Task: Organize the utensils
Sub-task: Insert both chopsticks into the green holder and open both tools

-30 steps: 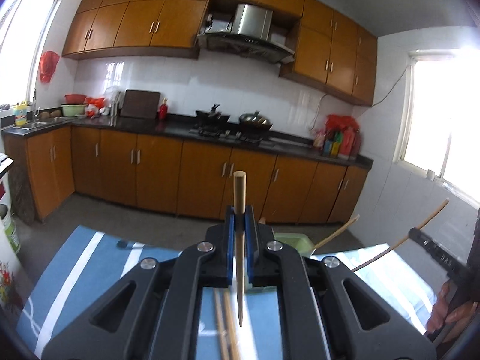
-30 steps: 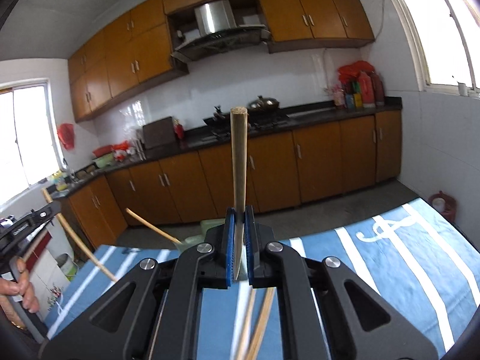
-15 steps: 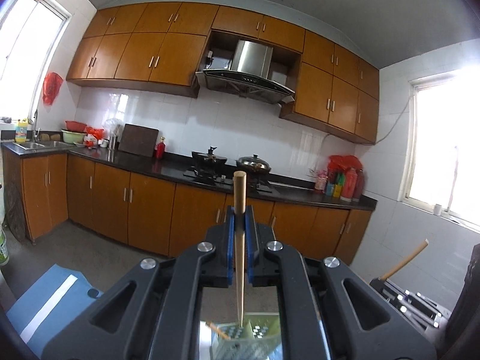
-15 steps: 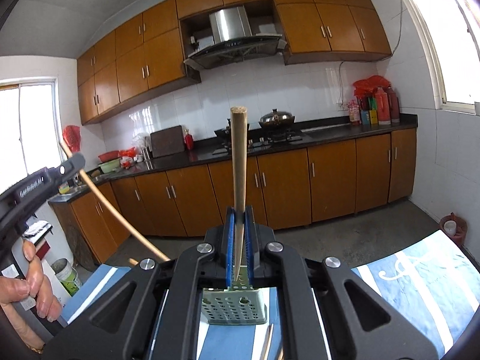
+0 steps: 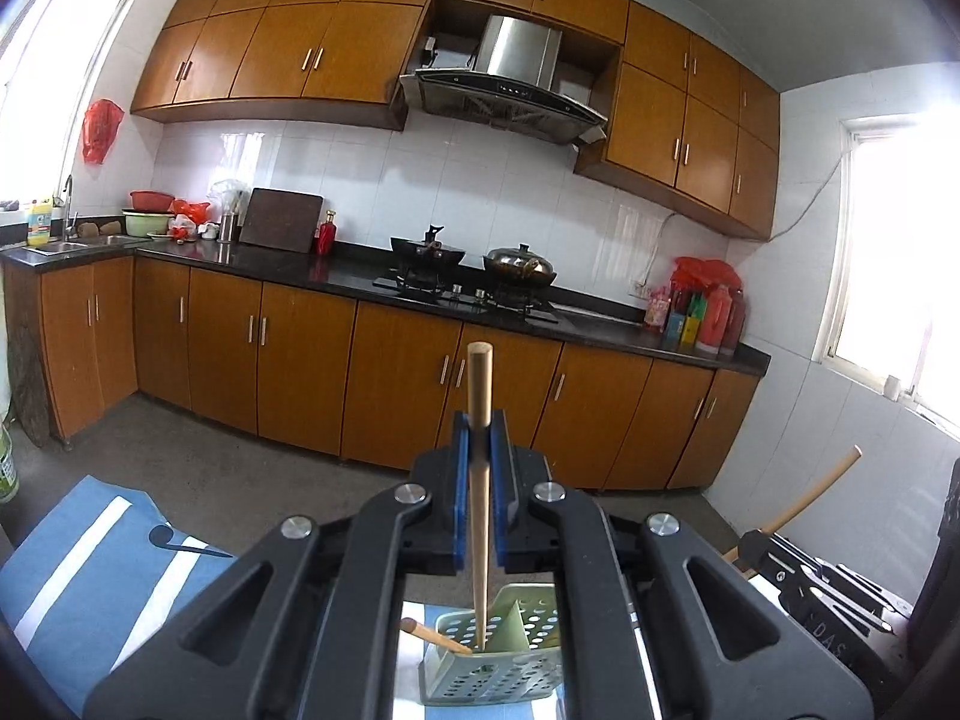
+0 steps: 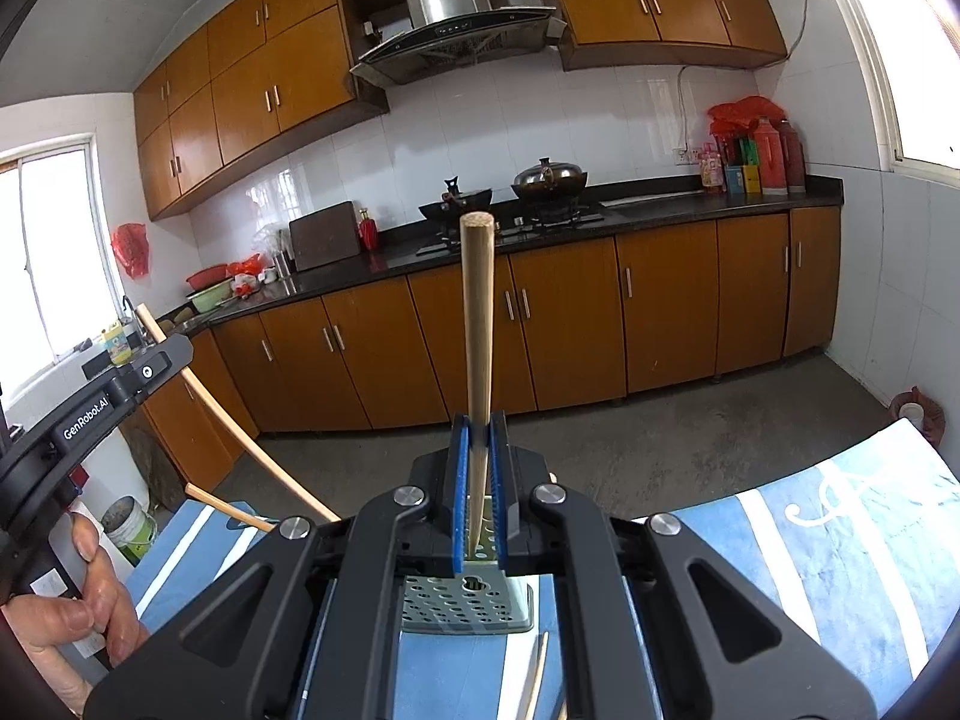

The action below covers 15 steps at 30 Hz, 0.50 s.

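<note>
Chopstick [image 5: 480,468] pinched upright in left tool [image 5: 479,480], tip inside green holder [image 5: 498,660]. Right view alone shows right tool [image 6: 479,480] pinching another chopstick [image 6: 478,360], loose chopstick [image 6: 536,681] on worktop's striped cloth [image 6: 828,546] below holder.

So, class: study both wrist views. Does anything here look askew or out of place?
Yes. One chopstick already in the green perforated holder leans steeply to the left and pokes over the rim rather than standing upright. Another loose chopstick lies on the striped blue cloth in front of the holder.

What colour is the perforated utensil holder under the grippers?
Pale green; the utensil holder shows best in the left wrist view, standing on the blue-and-white striped cloth.
</note>
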Each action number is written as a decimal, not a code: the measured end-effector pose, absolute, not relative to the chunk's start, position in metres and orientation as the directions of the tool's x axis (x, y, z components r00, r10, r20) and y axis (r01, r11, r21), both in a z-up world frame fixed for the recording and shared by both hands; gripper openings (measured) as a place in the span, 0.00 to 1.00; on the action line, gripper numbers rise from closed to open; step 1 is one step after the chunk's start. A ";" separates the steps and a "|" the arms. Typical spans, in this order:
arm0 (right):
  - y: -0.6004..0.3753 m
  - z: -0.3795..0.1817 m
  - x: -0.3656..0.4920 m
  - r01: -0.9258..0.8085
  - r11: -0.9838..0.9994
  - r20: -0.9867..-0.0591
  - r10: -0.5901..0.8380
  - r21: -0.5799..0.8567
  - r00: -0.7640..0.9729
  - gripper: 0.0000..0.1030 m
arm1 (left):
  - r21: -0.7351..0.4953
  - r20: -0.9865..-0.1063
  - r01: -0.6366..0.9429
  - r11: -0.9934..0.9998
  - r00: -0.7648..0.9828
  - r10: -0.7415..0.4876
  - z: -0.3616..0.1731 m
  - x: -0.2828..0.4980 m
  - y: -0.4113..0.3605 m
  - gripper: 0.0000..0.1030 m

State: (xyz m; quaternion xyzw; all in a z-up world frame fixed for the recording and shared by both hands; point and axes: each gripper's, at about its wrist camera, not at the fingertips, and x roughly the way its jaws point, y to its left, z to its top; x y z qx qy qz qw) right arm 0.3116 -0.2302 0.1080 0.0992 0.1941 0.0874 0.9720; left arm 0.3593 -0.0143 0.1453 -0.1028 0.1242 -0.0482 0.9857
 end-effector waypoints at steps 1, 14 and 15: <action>-0.229 0.107 0.312 -0.132 0.965 -0.363 0.210 0.227 0.908 0.07 | -0.214 -0.238 0.073 0.974 0.963 -0.125 0.144 0.360 -0.014 0.07; -0.224 0.109 0.315 -0.117 0.967 -0.382 0.199 0.227 0.902 0.08 | -0.232 -0.240 0.074 0.970 0.962 -0.130 0.144 0.352 -0.005 0.12; -0.223 0.110 0.313 -0.116 0.967 -0.380 0.197 0.226 0.904 0.09 | -0.234 -0.238 0.072 0.969 0.963 -0.129 0.145 0.351 -0.004 0.13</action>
